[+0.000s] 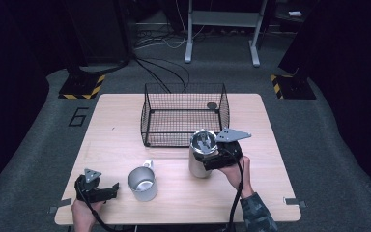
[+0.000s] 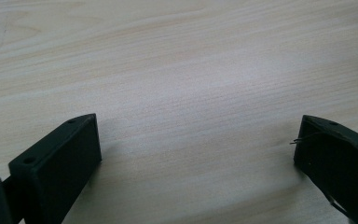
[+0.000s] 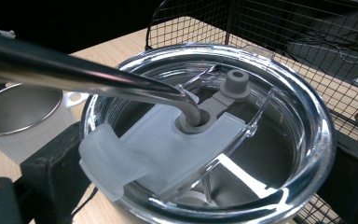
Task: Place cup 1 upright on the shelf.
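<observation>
Tumbler [image 1: 200,154] in right tongs [image 1: 211,157], unlabelled

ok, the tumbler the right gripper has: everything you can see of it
The tumbler is a steel cylinder standing upright on the table, just in front of the wire basket and right of the mug. A clear plastic lid with a frosted slider and grey rubber grommet closes its top; a bent metal straw passes through the grommet. The right gripper clamps its wall below the rim, one jaw each side.

left hand-held gripper [image 1: 107,192]: jaws wide apart, low | right hand-held gripper [image 1: 207,157]: jaws clamped, held upright
</observation>
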`<state>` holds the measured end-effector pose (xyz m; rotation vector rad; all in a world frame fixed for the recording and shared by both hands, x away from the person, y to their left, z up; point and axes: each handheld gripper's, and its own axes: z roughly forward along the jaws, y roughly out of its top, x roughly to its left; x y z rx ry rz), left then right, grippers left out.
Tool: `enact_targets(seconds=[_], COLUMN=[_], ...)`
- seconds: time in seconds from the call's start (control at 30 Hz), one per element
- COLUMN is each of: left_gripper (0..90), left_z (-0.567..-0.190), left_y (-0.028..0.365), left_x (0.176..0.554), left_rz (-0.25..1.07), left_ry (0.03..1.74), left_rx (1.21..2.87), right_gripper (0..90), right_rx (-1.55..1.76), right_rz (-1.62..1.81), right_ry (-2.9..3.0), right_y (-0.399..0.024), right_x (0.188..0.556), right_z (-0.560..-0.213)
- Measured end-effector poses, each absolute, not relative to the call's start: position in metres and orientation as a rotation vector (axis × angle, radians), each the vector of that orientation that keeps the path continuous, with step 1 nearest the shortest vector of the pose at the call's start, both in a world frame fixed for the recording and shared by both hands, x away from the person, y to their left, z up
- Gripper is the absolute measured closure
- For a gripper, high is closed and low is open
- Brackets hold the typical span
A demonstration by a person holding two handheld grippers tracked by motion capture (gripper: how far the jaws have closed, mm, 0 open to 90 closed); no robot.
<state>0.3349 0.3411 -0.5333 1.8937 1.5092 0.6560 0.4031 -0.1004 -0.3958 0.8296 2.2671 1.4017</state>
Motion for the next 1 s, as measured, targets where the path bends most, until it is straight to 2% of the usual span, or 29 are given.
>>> enact_targets(seconds=[1.0], left_gripper=[0.6], left_z=[-0.533], left_y=[0.341], left_x=[0.335], left_rz=[0.656], left_ry=[1.508], left_rx=[1.894], right_gripper=[3.5], right_rx=[0.844], right_rz=[1.395], right_ry=[2.232], right_y=[-0.115], right_x=[0.408], right_z=[-0.359])
